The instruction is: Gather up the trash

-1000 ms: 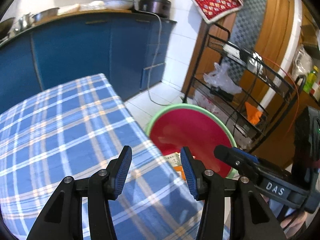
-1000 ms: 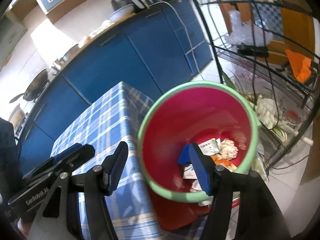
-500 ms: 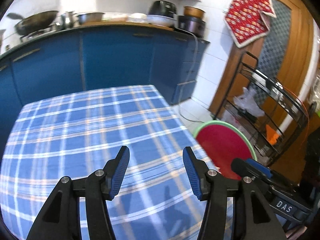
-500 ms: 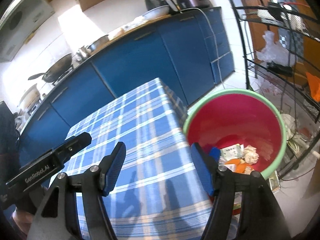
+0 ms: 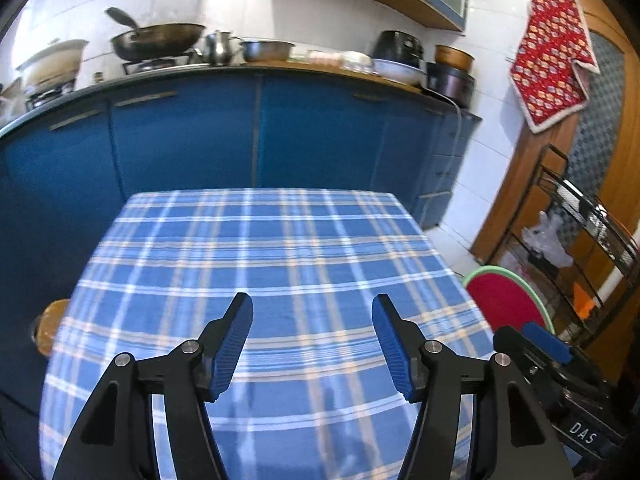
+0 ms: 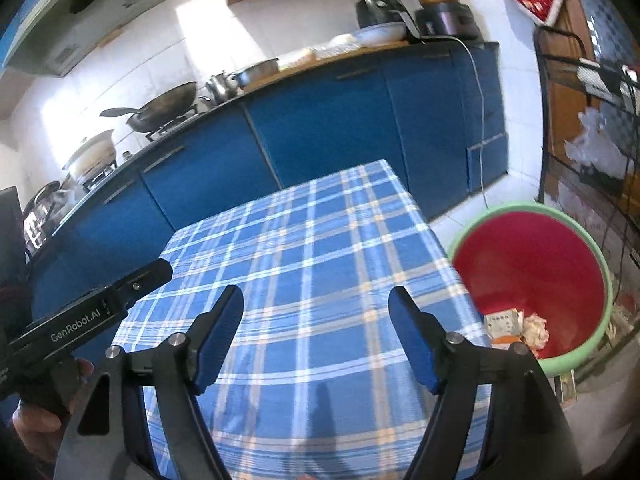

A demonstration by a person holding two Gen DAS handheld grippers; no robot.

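A red bin with a green rim (image 6: 532,268) stands on the floor off the table's right edge; crumpled paper and wrappers (image 6: 516,326) lie at its bottom. In the left wrist view only part of the bin (image 5: 506,300) shows. My left gripper (image 5: 312,340) hovers over the blue plaid tablecloth (image 5: 260,264), its jaws opening with nothing between them. My right gripper (image 6: 316,336) is also over the cloth (image 6: 304,248), left of the bin, jaws opening and empty. Each gripper shows at the edge of the other's view. No trash shows on the cloth.
Blue kitchen cabinets (image 5: 256,140) run behind the table, with a wok (image 5: 156,42), pots and cookers on the counter. A black wire rack (image 5: 580,248) with a plastic bag stands by the wooden door at right. A brown round object (image 5: 50,326) sits off the table's left edge.
Both grippers have swung left, from over the bin to above the tablecloth, and their jaws have spread wider. The bin has slid toward the right edge of both views.
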